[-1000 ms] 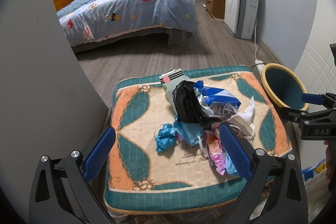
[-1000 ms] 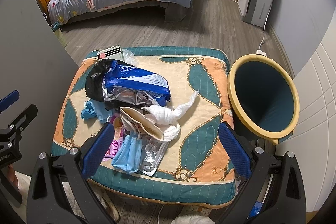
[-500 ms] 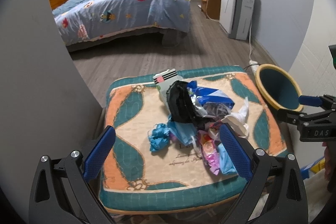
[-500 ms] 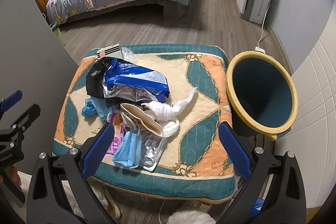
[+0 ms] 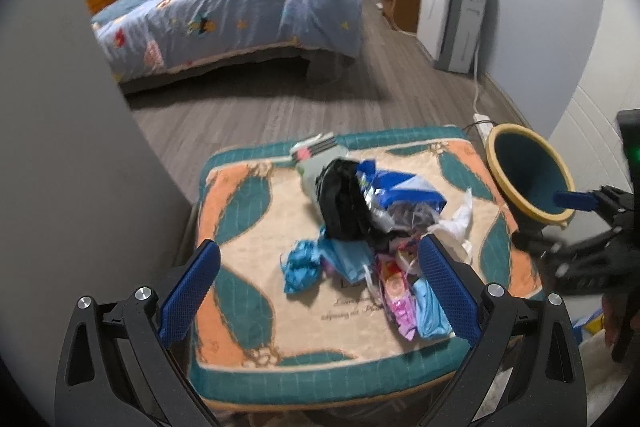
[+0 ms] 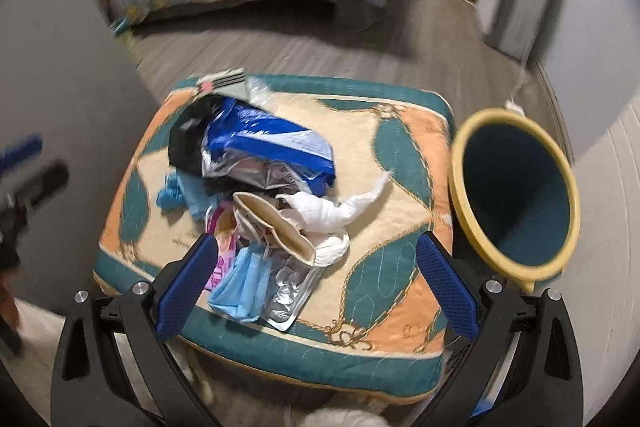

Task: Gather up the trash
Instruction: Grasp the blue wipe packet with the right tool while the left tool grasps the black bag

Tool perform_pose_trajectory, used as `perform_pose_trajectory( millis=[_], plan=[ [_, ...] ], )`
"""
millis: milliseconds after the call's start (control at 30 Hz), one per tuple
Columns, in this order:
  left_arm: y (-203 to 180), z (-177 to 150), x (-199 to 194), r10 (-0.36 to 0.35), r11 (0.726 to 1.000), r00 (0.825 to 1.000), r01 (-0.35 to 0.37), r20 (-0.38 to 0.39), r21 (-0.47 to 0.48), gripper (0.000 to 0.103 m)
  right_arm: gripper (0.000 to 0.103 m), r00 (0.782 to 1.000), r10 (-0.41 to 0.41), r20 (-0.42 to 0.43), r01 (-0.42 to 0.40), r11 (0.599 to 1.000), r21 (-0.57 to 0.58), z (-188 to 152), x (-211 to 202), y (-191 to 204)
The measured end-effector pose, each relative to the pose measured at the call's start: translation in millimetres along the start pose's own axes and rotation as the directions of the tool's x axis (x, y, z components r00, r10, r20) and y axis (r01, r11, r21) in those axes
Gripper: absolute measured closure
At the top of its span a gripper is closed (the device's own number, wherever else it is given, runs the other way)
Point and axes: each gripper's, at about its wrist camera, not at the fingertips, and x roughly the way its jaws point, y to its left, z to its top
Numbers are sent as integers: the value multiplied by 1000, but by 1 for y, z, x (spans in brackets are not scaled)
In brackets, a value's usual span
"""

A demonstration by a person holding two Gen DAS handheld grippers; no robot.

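Observation:
A pile of trash (image 5: 372, 219) lies on a patterned cushion (image 5: 240, 211): a black bag (image 5: 340, 203), a blue foil packet (image 6: 272, 143), white tissue (image 6: 332, 211), blue masks (image 6: 240, 283), a pink wrapper (image 5: 396, 291) and a crumpled blue glove (image 5: 300, 263). A teal bin with a yellow rim (image 6: 516, 195) stands right of the cushion; it also shows in the left wrist view (image 5: 528, 175). My left gripper (image 5: 316, 291) is open and empty above the cushion's near edge. My right gripper (image 6: 316, 287) is open and empty above the near side of the pile.
A grey wall (image 5: 60, 147) stands close on the left. A bed (image 5: 224, 15) is across the wooden floor (image 5: 260, 111). A white appliance (image 5: 452, 15) and a power strip (image 5: 480, 119) are by the right wall.
Both grippers have pulled back and risen a little, so the cushion and pile look smaller and farther. The right view has swung slightly left. Both stay open.

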Motion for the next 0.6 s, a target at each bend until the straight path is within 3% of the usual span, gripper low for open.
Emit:
perform_pose_trajectory(
  millis=[133, 233, 367, 600],
  plan=[
    [5, 17, 6, -6, 1000, 1000, 6, 27, 5, 5, 6, 1000, 13, -1, -13, 993, -115, 5, 9, 15],
    [13, 27, 24, -59, 998, 998, 59, 17, 2, 5, 6, 1000, 19, 8, -17, 988, -155, 14, 19, 17],
    [19, 33, 53, -48, 999, 999, 48, -7, 17, 5, 6, 998, 64, -3, -63, 991, -119, 29, 40, 9],
    [33, 31, 99, 6, 999, 998, -3, -69, 42, 5, 6, 998, 45, -42, -50, 990, -131, 48, 90, 5]
  ],
)
